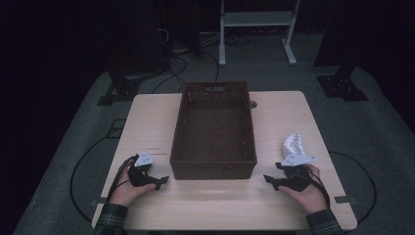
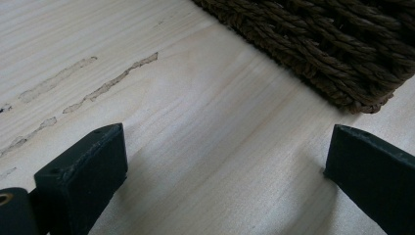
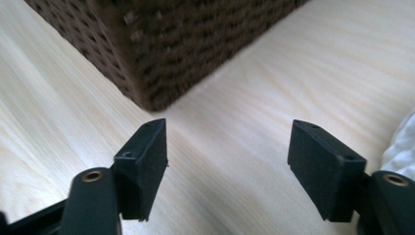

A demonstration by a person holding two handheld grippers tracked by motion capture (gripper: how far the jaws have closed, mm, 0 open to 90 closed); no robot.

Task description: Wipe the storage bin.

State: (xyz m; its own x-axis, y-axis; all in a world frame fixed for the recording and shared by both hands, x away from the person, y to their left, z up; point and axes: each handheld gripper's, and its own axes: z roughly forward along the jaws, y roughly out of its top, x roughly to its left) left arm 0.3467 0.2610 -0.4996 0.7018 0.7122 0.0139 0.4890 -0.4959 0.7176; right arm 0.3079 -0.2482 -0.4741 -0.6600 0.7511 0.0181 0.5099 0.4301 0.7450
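We held the right gripper [image 1: 270, 182] low over the pale wooden table [image 1: 210, 205], just off the near right corner of the dark brown woven rectangular basket [image 1: 214, 169]. Its two black jaws stood apart with only bare tabletop between them, pressing on nothing. In the right gripper view the pads [image 3: 147, 161] faced each other across a broad gap, and the corner of the basket [image 3: 161, 63] rose just beyond them, apart from both.

Our left gripper [image 1: 163, 182] sat near the basket's near left corner, its jaws also spread and empty; in the left gripper view its black pads [image 2: 93, 171] flanked bare wood, with the basket's rim [image 2: 342, 58] beyond them.

The crumpled white cloth [image 1: 295, 144] lay on the table to the right of the basket, just behind our right hand [image 1: 306, 188], released and untouched by either tool.

The cloth was cut off at the right edge of the right gripper view [image 3: 403, 142]. The room beyond the table was dark in the high view, and the floor's stands and cables were hard to make out.
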